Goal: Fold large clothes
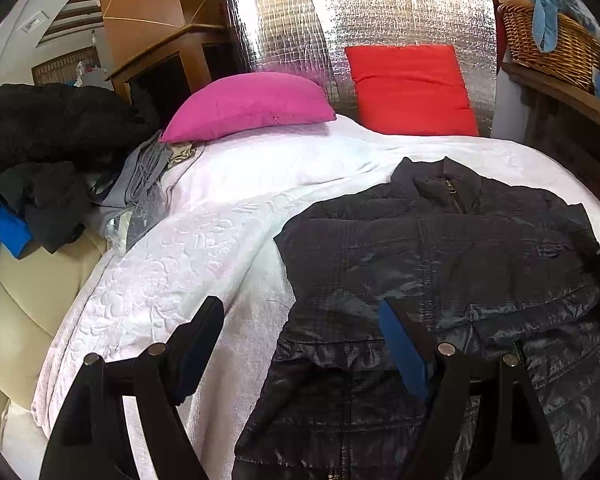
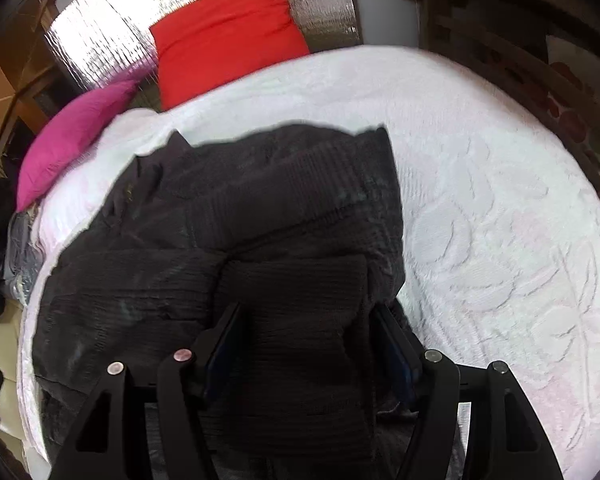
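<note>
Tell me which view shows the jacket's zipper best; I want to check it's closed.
The left wrist view: the jacket lies front-up on the bedspread, with the zipper visible at the collar. In the right wrist view a folded, ribbed part of the jacket fills the frame; no zipper is clearly visible.

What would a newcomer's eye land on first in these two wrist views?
The dark quilted jacket spread on the white bedspread, collar toward the pillows. Behind it, a magenta pillow and a red pillow stand out against a silver foil headboard. In the right wrist view, a ribbed fold of the jacket fills the right gripper.
</note>
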